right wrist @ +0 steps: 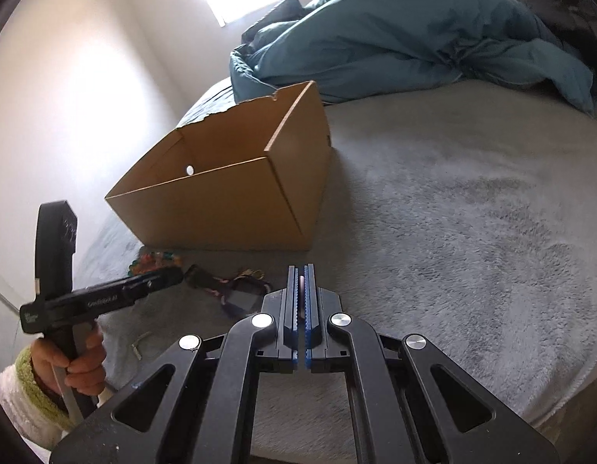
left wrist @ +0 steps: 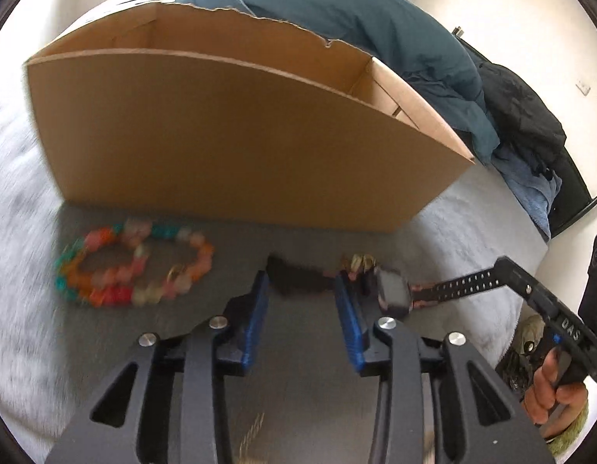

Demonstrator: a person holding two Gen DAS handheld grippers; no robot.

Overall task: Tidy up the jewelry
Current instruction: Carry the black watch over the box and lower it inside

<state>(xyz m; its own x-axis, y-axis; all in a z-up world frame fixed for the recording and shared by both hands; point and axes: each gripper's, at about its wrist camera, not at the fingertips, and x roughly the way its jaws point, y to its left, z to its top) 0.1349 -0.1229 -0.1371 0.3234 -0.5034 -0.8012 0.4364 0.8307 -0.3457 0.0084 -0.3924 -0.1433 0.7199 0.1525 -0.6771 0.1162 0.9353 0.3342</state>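
Note:
A tangle of coloured bead strings (left wrist: 132, 266) lies on the grey blanket in front of an open cardboard box (left wrist: 221, 135). To its right are a dark strap piece (left wrist: 294, 284), a small gold item (left wrist: 360, 261) and a watch (left wrist: 393, 294) with a dark face. My left gripper (left wrist: 301, 276) is open, its blue pads either side of the dark strap and clear of it. My right gripper (right wrist: 301, 268) is shut, hovering just right of the watch (right wrist: 240, 301). In the left wrist view the right gripper (left wrist: 437, 287) has its tip by the watch strap.
The box (right wrist: 229, 205) stands on a bed covered by a grey fluffy blanket (right wrist: 453, 232). Behind it a blue duvet (right wrist: 414, 38) is heaped, and dark clothes (left wrist: 522, 116) lie at the right. A small metal piece (right wrist: 138, 344) lies near the hand (right wrist: 82, 367) holding the left gripper.

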